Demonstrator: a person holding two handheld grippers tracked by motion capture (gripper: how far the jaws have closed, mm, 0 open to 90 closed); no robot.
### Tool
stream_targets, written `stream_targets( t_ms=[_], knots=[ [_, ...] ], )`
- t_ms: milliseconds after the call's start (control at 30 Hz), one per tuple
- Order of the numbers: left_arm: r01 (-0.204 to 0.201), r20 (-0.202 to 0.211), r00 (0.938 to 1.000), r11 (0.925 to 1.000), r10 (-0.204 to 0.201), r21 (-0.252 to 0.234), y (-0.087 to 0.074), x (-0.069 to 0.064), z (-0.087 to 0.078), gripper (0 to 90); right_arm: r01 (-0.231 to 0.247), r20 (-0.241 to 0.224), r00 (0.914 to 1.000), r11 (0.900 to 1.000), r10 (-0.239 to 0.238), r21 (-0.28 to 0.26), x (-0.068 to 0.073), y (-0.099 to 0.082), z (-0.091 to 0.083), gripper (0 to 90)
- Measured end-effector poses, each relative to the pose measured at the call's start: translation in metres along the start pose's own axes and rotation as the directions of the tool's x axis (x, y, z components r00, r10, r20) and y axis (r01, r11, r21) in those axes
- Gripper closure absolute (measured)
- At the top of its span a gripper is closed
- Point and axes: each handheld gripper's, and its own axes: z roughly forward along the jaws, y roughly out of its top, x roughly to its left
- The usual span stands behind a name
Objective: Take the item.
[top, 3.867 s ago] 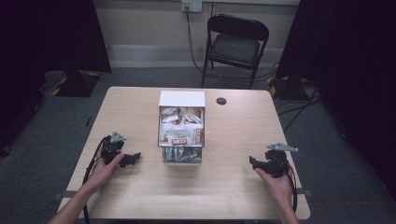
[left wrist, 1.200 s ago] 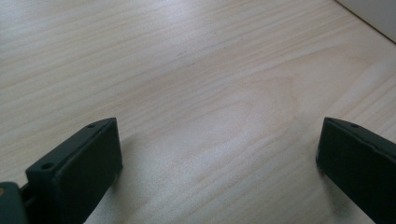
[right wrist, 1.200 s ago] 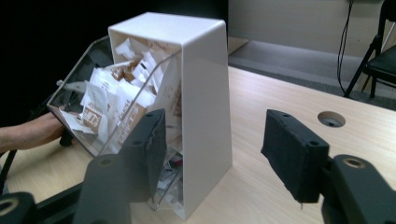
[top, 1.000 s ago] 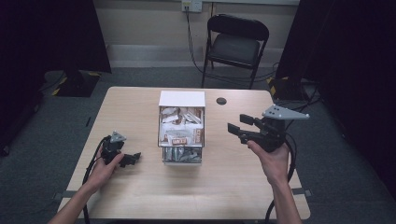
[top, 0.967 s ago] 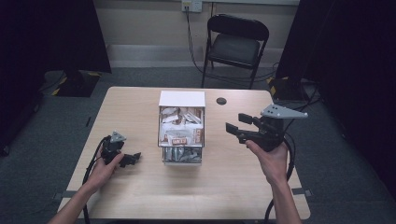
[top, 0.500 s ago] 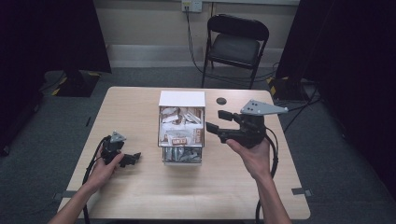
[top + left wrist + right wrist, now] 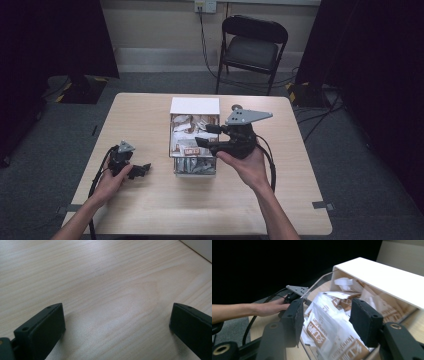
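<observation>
the desk (image 7: 150, 210) is a pale wood top with rounded corners, and beyond its far edge stands a black folding chair (image 7: 252, 47) on the grey floor. near the middle of the desk, a little toward the far edge, sits a box (image 7: 194, 106) with a white far wall and clear sides — it is full of white and brown printed packets (image 7: 329, 322). the right hand (image 7: 247, 165) holds the right hand-held gripper (image 7: 200, 135) raised over the right side of the box, its jaws pointing left over the packets; in the right gripper view they stand moderately apart with nothing between them, above a packet. the left hand-held gripper (image 7: 145, 168) rests on the desk near the left edge, well apart from the box, under the left hand (image 7: 112, 182) — its jaws are spread wide over bare wood.
</observation>
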Motion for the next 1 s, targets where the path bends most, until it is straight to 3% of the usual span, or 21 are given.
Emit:
stream_targets(
  t_ms=[233, 433, 700, 1000],
  knots=[
    [-0.001, 0.001, 1.0, 1.0, 0.001, 0.0, 0.0, 0.0, 0.0, 0.0, 0.017, -0.022, 0.9996, 0.9988, -0.016, 0.046, -0.001, -0.002, 0.017, 46.5],
    [0.0, 0.0, 1.0, 1.0, 0.0, 0.001, 0.0, 0.0, 0.0, 0.0, 0.019, -0.019, 0.9997, 0.9964, -0.017, 0.083, -0.003, -0.005, 0.028, 54.3],
    [0.0, 0.001, 1.0, 1.0, 0.0, 0.0, 0.0, 0.0, 0.0, 0.0, 0.013, -0.044, 0.999, 0.9952, -0.009, 0.097, -0.003, -0.007, 0.037, 54.0],
    [0.0, 0.0, 1.0, 1.0, 0.0, 0.0, 0.0, 0.0, 0.0, 0.0, 0.04, -0.083, 0.9961, 0.9904, -0.029, 0.132, 0.002, -0.009, 0.037, 63.8]
  ],
)
